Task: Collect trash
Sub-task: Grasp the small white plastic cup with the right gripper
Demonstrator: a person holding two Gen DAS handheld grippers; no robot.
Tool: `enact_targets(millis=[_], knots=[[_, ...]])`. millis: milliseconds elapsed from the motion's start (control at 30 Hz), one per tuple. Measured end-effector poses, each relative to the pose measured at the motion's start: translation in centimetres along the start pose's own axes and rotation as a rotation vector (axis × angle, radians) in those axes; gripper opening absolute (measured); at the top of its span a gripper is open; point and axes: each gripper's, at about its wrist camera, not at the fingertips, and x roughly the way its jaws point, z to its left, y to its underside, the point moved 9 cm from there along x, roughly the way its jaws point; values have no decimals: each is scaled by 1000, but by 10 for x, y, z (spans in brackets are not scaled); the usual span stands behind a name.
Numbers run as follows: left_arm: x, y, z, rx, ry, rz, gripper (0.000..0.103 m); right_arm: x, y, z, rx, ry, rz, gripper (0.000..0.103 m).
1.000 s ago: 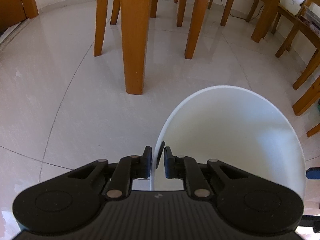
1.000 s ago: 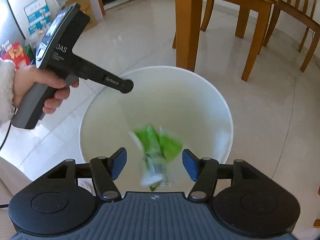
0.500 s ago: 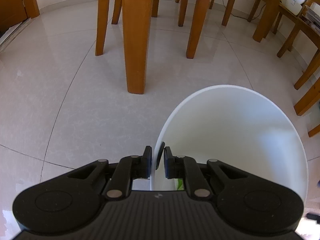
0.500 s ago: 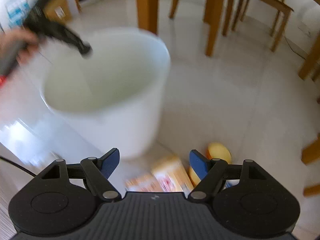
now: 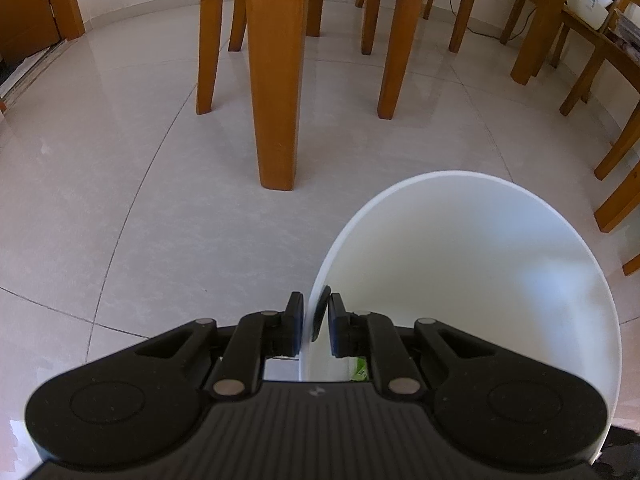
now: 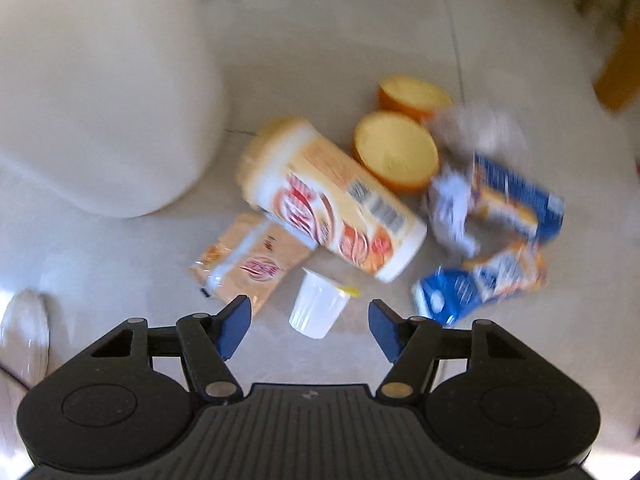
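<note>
My left gripper is shut on the rim of the white bin, one pad outside the wall and one inside. A scrap of green wrapper shows at the bin's bottom. In the right wrist view the bin's white wall fills the upper left. Trash lies on the floor beside it: a tall snack canister on its side, a beige wrapper, a small white cup, two orange halves, and blue packets. My right gripper hangs just above the cup, its jaws closing, pads not touching it.
Wooden table and chair legs stand on the glossy tiled floor beyond the bin. More wooden furniture lines the right side. A crumpled white paper lies past the orange halves.
My right gripper dropped the green wrapper into the bin, then swung away and down to the trash pile on the floor. The left gripper stayed clamped on the bin rim.
</note>
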Motion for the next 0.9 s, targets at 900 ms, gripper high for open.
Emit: enact_targets(millis=[900], knots=[[-1, 4, 1, -47, -5, -8, 10, 75, 21, -35, 218, 41, 81, 40]])
